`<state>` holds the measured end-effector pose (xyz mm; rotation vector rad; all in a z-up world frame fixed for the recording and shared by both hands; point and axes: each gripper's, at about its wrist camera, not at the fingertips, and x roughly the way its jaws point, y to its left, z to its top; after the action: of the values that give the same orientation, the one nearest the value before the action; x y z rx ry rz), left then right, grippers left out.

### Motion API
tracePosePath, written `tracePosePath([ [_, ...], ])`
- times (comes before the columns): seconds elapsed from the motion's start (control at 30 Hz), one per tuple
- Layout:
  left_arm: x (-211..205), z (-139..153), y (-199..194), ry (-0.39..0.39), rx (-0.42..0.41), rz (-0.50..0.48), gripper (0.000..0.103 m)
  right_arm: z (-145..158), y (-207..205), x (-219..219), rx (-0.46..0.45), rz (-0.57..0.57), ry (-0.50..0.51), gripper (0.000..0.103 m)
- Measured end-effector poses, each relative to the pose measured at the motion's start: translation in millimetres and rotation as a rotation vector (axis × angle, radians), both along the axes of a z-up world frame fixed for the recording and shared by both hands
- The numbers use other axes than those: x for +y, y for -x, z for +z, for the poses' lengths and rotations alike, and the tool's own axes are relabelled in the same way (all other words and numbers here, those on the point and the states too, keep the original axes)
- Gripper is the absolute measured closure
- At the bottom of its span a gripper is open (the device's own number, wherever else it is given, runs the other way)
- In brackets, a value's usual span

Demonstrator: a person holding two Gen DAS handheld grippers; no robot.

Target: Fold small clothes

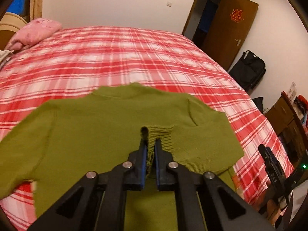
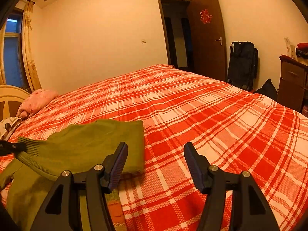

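The left gripper (image 1: 149,150) is pinching the ribbed cuff (image 1: 160,134) of the green sweater (image 1: 92,132), its blue pads pressed together on the knit with a little of the rib bunched between them, and the sleeve is being held up off the cloth while the body of the garment is lying spread on the red plaid bed (image 1: 134,53), collar pointing away toward the far side. Off to the right, the right gripper (image 2: 156,163) is hovering with its fingers well apart and nothing between them, over bare plaid just beside the sweater's hem edge (image 2: 141,148). To my eye the step in hand is folding the sleeve in across the chest, and doing it well is probably asking for the cuff to be carried low and level over the body so the sleeve is laying flat along a straight line rather than twisting. The grip looks narrow, so the knit may be slipping or stretching if it is pulled hard; a gentle draw is suiting it better. The free gripper could be steadying the near edge of the body so the whole garment is not dragging along the bed
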<state>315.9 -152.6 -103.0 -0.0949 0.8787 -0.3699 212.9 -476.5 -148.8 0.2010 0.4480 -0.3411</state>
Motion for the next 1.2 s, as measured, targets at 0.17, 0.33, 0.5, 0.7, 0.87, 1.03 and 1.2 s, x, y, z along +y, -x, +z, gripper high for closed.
tracePosePath([
  [0.17, 24.6, 0.2, 1.0, -0.017, -0.020, 0.036, 0.096, -1.9, -2.0, 6.0, 0.011, 0.026, 0.012, 0.041],
  [0.33, 51.3, -8.3, -2.5, -0.009, -0.007, 0.100, 0.096, -6.5, -7.5, 11.8, 0.043, 0.066, 0.012, 0.041],
  [0.5, 77.2, -25.6, -6.3, -0.019, 0.022, 0.152, 0.096, -10.3, -11.2, 18.5, 0.070, 0.082, 0.028, 0.040],
  [0.7, 97.1, -49.4, -11.7, -0.036, 0.068, 0.192, 0.095, -15.8, -18.0, 19.6, 0.117, 0.086, 0.025, 0.040],
  [0.87, 105.1, -62.5, -18.6, -0.036, 0.088, 0.206, 0.095, -22.6, -28.1, 23.7, 0.176, 0.134, 0.013, 0.038],
  [1.03, 104.4, -67.3, -21.2, -0.050, 0.099, 0.201, 0.095, -20.5, -55.5, 49.2, 0.280, 0.216, 0.094, 0.038],
  [1.2, 102.8, -67.7, -19.3, -0.053, 0.087, 0.199, 0.095, -34.0, -91.5, 76.3, 0.374, 0.256, 0.196, 0.038],
])
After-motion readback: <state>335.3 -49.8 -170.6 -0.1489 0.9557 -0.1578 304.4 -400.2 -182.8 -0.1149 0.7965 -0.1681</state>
